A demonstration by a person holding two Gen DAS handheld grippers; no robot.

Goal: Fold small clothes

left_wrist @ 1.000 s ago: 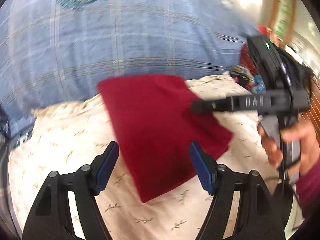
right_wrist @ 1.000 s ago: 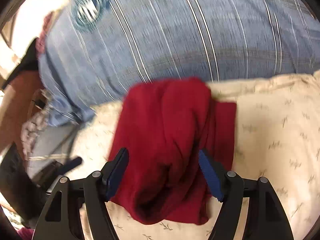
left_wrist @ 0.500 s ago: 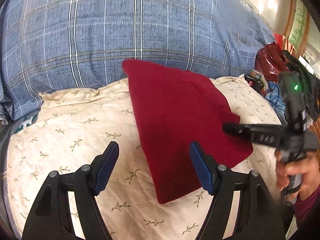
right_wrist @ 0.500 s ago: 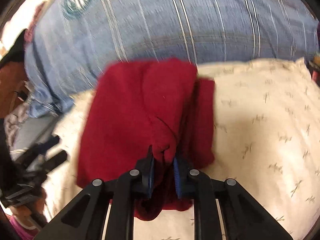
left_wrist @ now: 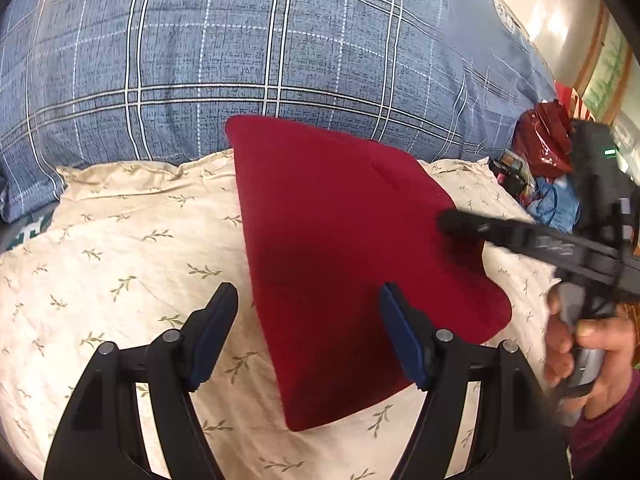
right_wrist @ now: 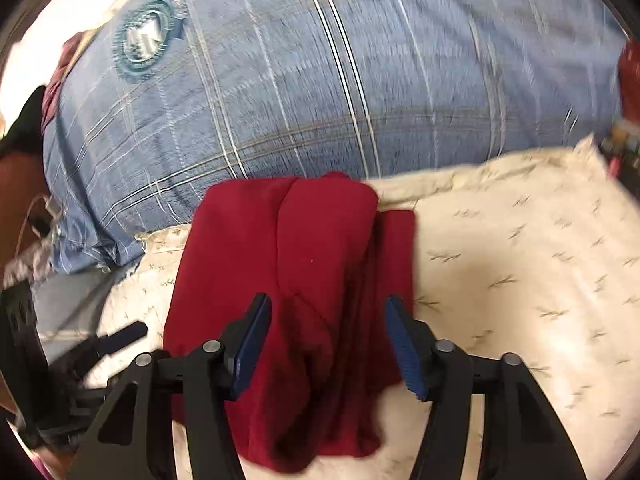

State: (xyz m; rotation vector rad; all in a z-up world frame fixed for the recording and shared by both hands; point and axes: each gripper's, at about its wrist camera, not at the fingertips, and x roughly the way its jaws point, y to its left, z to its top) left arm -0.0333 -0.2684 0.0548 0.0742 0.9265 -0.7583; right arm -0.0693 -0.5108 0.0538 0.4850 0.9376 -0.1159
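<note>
The dark red folded cloth garment [left_wrist: 352, 264] is laid on the cream leaf-printed pillow [left_wrist: 120, 264], near the blue checked duvet [left_wrist: 280, 40]; the fold is judged nearly done. The right hand-held gripper [right_wrist: 328, 340], clamped on the cloth half a second ago, has just been opened and now presses nothing. The left hand-held gripper [left_wrist: 308, 332] is kept wide, empty.

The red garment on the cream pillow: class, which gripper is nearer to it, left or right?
Right. The right gripper hangs over the red garment, jaws open astride its folds. The left gripper hovers at its near corner, jaws open.
</note>
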